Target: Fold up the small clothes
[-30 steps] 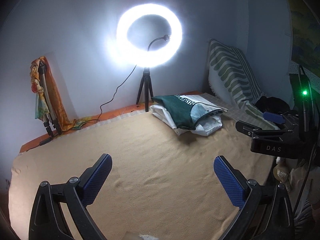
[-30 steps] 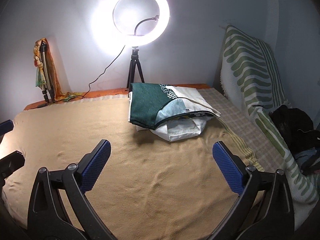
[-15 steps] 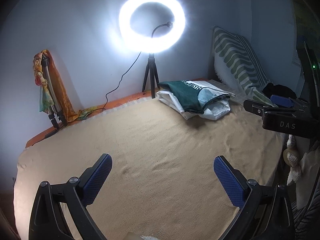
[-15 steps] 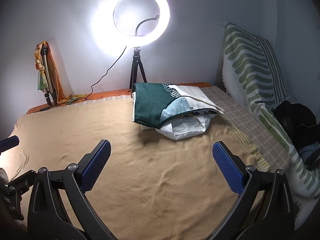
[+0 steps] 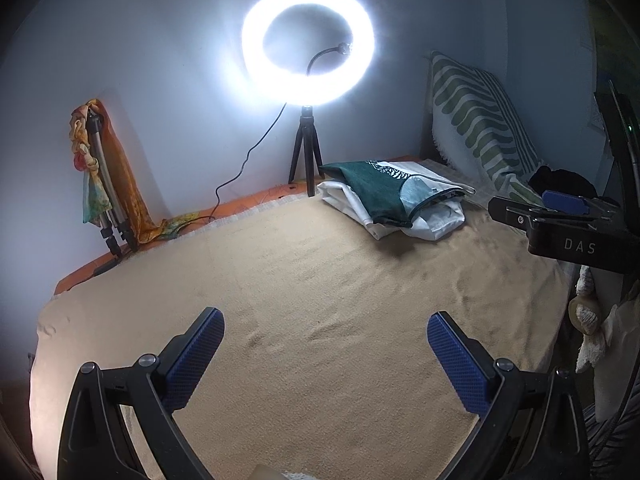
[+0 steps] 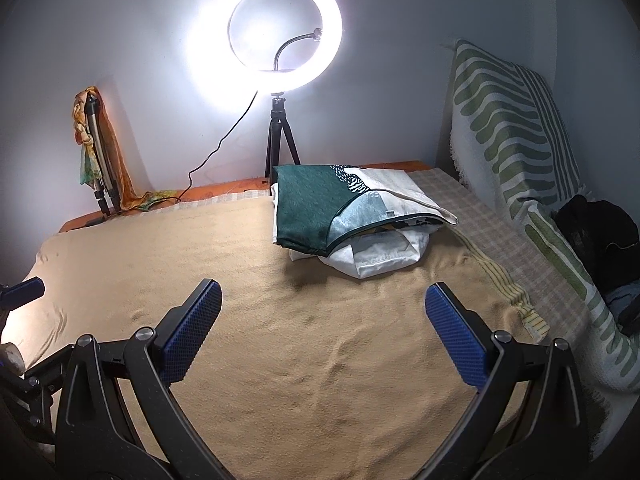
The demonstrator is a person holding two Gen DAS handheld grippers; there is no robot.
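Note:
A folded pile of clothes, dark green and pale fabric on top of white cloth, lies at the far side of a tan blanket. My left gripper is open above the near part of the blanket, with nothing between its blue pads. My right gripper is open too, well short of the pile and empty. In the left wrist view the right gripper's body shows at the right edge. In the right wrist view one blue pad of the left gripper shows at the left edge.
A lit ring light on a small tripod stands behind the pile against the wall. A folded tripod draped with orange cloth leans at the far left. A green-striped throw and dark clothing lie along the right side.
Both grippers have drawn back and risen slightly, so the pile looks a little farther in the left view. Both have stayed open and empty. The pile has not moved.

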